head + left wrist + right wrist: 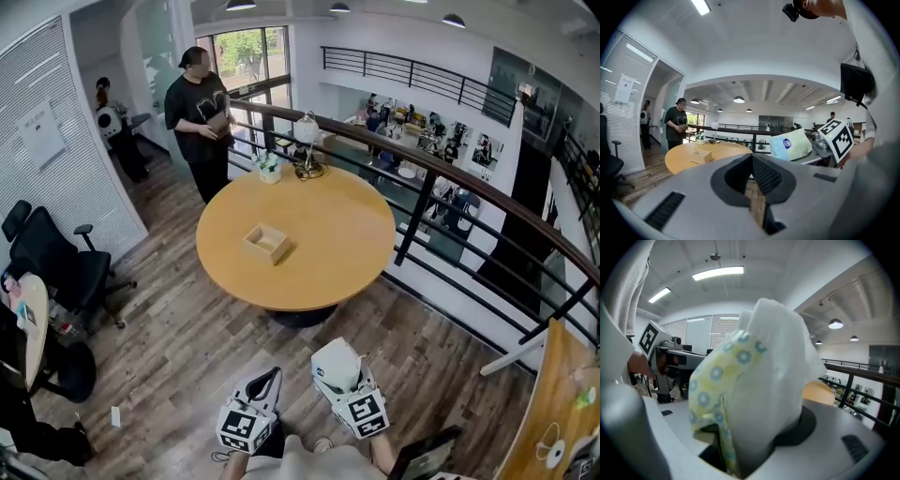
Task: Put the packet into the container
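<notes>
Your right gripper (pixel 342 377) is grasping the tissue packet (pixel 335 360); your left gripper (pixel 270 377) is carrying its jaws clenched, empty. The box (pixel 266 243) is resting on the round table (pixel 349 246), well apart.

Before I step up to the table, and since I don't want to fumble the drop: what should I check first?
1. Packet gripped: ok, the right claw is clamped on it.
2. Left claw free: ok, jaws together, nothing between them.
3. Container ready: ok, open top, looks empty.
4. Container within reach: not ok, it sits mid-table and both claws are over the floor, short of the near edge.
5. Person out of the way: ok, standing at the far edge, apart from the container.
</notes>
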`<state>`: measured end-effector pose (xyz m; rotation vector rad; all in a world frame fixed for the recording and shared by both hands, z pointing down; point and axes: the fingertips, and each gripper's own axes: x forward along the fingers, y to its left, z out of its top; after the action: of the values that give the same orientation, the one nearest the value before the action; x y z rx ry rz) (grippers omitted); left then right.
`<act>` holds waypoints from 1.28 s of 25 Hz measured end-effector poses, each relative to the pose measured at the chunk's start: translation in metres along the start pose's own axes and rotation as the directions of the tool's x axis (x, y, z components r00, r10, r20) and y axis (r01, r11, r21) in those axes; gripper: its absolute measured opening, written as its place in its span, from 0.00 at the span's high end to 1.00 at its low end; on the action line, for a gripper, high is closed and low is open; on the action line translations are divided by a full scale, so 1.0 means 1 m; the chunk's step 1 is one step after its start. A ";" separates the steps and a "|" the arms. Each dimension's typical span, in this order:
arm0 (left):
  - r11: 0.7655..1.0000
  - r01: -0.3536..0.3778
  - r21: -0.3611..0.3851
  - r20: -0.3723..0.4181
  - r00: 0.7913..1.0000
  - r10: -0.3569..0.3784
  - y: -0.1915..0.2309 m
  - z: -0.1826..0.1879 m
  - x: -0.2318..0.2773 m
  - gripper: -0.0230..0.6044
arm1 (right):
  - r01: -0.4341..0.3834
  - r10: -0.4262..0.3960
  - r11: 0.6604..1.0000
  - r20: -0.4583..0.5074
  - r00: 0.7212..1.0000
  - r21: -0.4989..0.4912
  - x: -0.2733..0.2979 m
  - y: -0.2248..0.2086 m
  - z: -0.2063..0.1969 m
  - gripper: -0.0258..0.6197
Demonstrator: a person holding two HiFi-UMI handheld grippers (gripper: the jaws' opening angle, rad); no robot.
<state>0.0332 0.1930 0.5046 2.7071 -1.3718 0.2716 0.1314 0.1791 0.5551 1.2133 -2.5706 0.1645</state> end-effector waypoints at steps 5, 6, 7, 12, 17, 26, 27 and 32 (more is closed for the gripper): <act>0.999 0.037 -0.005 0.018 0.999 -0.037 0.046 0.007 0.024 0.96 | 0.030 -0.030 1.000 -0.019 0.999 -0.002 0.044 -0.008 0.017 0.51; 0.999 0.042 -0.004 0.022 0.999 -0.042 0.057 0.011 0.027 0.96 | 0.038 -0.038 0.999 -0.021 0.999 -0.004 0.054 -0.010 0.024 0.51; 0.999 0.044 -0.001 0.027 0.999 -0.044 0.070 0.015 0.030 0.96 | 0.047 -0.047 0.999 -0.018 0.999 -0.009 0.065 -0.012 0.032 0.51; 0.999 0.042 0.027 0.053 0.998 -0.043 0.139 0.037 0.038 0.96 | 0.078 -0.078 0.997 0.002 0.997 -0.028 0.118 -0.012 0.070 0.51; 0.999 0.044 0.018 0.057 0.997 -0.045 0.190 0.040 0.038 0.96 | 0.096 -0.096 0.995 -0.012 0.995 -0.041 0.160 -0.004 0.090 0.51; 0.996 0.081 -0.020 0.057 0.995 -0.080 0.232 0.032 0.048 0.96 | 0.106 -0.108 0.993 -0.041 0.993 -0.049 0.205 0.010 0.102 0.51; 0.996 0.088 -0.026 0.056 0.995 -0.086 0.233 0.031 0.050 0.96 | 0.109 -0.111 0.993 -0.046 0.993 -0.048 0.207 0.009 0.102 0.51; 0.994 0.098 -0.053 0.041 0.995 -0.096 0.242 0.026 0.063 0.96 | 0.113 -0.116 0.993 -0.066 0.991 -0.043 0.224 -0.005 0.102 0.51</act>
<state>-0.1220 -0.0039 0.4932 2.7370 -1.2335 0.1720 -0.0210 -0.0118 0.5275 1.3133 -2.4267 0.1279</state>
